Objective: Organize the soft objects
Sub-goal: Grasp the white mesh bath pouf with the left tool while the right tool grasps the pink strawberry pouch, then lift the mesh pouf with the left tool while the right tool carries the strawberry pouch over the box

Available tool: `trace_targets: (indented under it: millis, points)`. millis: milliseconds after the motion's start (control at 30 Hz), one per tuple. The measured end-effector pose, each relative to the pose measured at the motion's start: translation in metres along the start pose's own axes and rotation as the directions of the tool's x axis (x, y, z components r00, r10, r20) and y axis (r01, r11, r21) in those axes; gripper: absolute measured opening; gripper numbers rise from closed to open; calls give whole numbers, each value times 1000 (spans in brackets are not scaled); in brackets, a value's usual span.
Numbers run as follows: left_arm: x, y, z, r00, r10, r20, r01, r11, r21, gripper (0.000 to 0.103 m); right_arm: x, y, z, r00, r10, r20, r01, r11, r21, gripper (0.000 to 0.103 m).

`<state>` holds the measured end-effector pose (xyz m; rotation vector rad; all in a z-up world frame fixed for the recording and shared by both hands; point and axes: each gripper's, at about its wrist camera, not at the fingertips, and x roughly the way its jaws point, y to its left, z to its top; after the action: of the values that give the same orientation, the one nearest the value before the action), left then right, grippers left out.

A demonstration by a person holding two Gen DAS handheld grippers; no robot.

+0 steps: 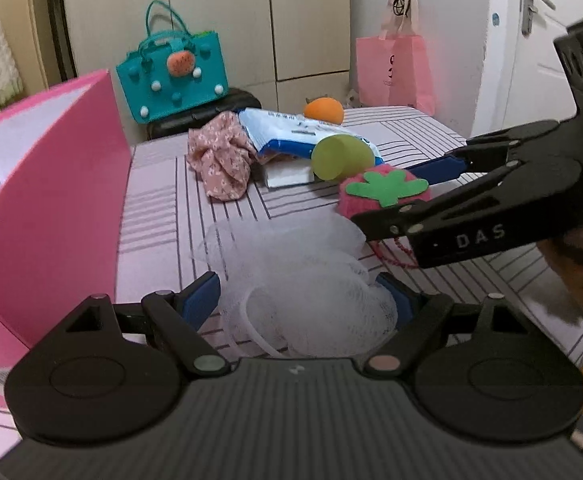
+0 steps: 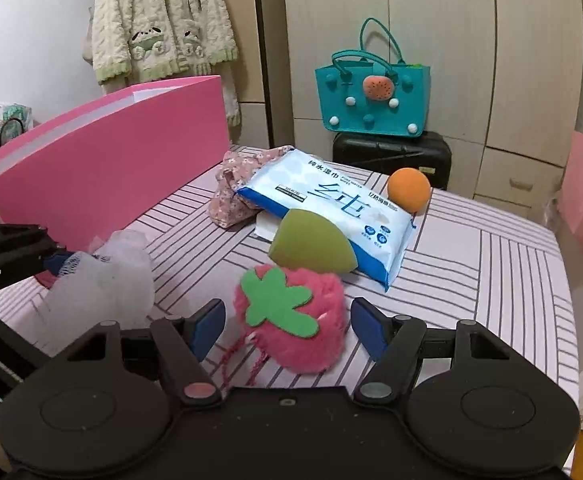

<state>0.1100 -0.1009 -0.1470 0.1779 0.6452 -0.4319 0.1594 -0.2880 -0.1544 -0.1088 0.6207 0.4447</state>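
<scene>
1. Pink box (image 2: 103,160) stands open-topped on the striped table (image 2: 491,280), left of both grippers.
2. White mesh bath puff (image 1: 303,280) lies between the left gripper's (image 1: 303,300) wide-open blue pads; whether they touch it is unclear.
3. Right gripper (image 2: 287,320) straddles a pink strawberry puff (image 2: 291,316), jaws partly open, not pressing.
4. Beyond it: green sponge (image 2: 311,244), wipes pack (image 2: 331,208), floral cloth (image 2: 239,184), orange sponge (image 2: 408,189).

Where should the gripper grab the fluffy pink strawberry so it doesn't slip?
Squeeze the pink strawberry across its plump middle, coming down from the near side where the right gripper already straddles it. It lies flat with its green leaf up, and the body looks soft, so the sides probably give.
</scene>
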Motion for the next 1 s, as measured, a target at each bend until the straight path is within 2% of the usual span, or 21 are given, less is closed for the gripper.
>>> trace_targets:
  millis: [33,100,167,200,333,533,733,1000]
  points:
    - [1,2,0,1000,-8,-9,8,1000,-17,82,1,0,0,1000,-5,0,5,1000,-2,57]
    - [5,5,0,999,-27,-36,25,999,-44,80,0,0,-2,1000,-3,1,3,1000,8,55]
    - [6,6,1,999,-29,-39,28,999,-37,73,-2,0,-5,1000,2,6,-2,1000,26,52]
    - [6,6,1,999,-24,-40,23,999,-26,67,-3,0,-6,1000,1,9,-1,999,34,50]
    - [3,8,0,999,-33,-31,32,999,-31,50,-7,3,-11,1000,6,17,-7,997,79,48]
    - [2,12,-1,999,-34,-7,34,998,-49,32,-18,9,-20,1000,-6,23,3,993,120,48]
    - [-1,17,-4,999,-41,10,42,993,-114,25,-30,12,-30,1000,3,27,-7,983,182,48]
    - [-12,18,-8,998,-69,9,69,986,-150,25,-47,23,-37,999,-8,32,2,982,188,48]
